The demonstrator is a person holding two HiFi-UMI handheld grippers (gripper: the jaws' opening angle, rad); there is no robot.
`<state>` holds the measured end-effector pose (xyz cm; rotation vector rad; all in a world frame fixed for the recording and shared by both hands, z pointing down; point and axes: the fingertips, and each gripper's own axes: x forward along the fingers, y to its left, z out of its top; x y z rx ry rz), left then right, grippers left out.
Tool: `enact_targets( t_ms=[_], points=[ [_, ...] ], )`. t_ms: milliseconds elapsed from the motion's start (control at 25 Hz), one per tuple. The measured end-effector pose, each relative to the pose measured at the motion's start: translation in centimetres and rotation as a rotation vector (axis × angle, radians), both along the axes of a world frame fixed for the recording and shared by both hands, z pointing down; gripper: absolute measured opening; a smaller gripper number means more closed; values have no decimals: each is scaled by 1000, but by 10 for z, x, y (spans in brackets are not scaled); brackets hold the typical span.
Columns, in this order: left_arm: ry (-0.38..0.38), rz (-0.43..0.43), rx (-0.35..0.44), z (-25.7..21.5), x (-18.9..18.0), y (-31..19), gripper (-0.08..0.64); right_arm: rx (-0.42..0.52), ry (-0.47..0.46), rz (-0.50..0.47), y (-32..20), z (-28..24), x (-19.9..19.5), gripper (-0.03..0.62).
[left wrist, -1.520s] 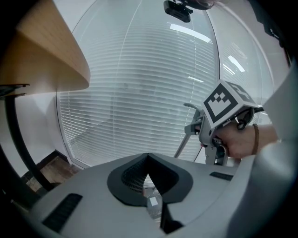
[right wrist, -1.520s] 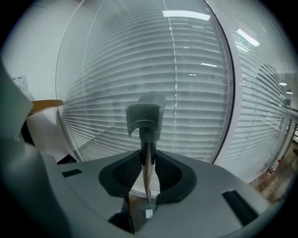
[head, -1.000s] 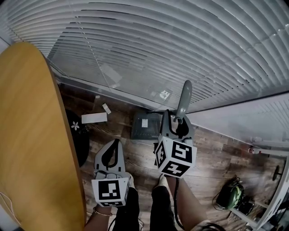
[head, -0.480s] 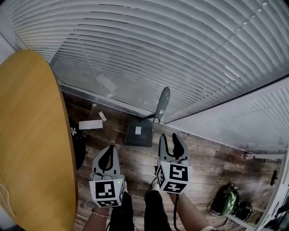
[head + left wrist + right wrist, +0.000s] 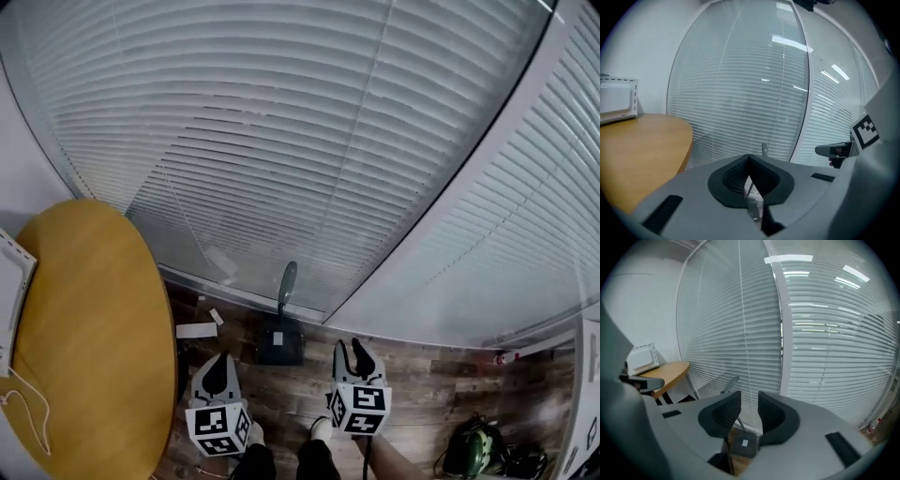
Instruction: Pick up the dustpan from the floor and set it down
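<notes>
The left gripper (image 5: 217, 362) and the right gripper (image 5: 353, 348) were held side by side, apart, pointing forward and somewhat down. The left one's jaws met tip to tip. The right one's jaws stood apart, having just been closing, with nothing between them.

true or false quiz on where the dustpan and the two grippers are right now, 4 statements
1. The dark grey plastic dustpan sits on the wood-plank floor. True.
2. The right gripper grips the dustpan's grey handle. False: its jaws, which have just been closing a little, stand apart and grip nothing; the handle is well ahead of them.
3. The left gripper has its jaws together, empty. True.
4. The dustpan's handle lies flat on the floor. False: it stands up against the glass wall with white blinds.
</notes>
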<state>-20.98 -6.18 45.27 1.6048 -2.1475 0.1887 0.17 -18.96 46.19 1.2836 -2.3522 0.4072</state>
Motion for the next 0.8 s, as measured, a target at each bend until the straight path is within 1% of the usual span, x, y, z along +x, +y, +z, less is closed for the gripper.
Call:
enact_targets(
  t_ms=[120, 200, 320, 440, 520, 680, 800],
  points=[
    [37, -59, 35, -33, 8, 14, 6, 10, -22, -13, 11, -34, 15, 98],
    [18, -67, 59, -68, 11, 8, 5, 30, -57, -17, 6, -68, 21, 75],
    [-23, -39, 78, -117, 17, -12, 6, 38, -87, -21, -5, -111, 32, 47],
    [-37, -36, 123, -133, 20, -19, 6, 17, -101, -26, -2, -113, 41, 35],
    [-44, -31, 151, -143, 26, -20, 6, 19, -93, -25, 2, -115, 50, 34],
    [-100, 24, 165, -168, 37, -28, 5, 34, -95, -9, 0, -128, 56, 34],
    [-109, 42, 184, -178, 41, -29, 6, 51, -112, 12, 0, -141, 58, 34]
  ],
)
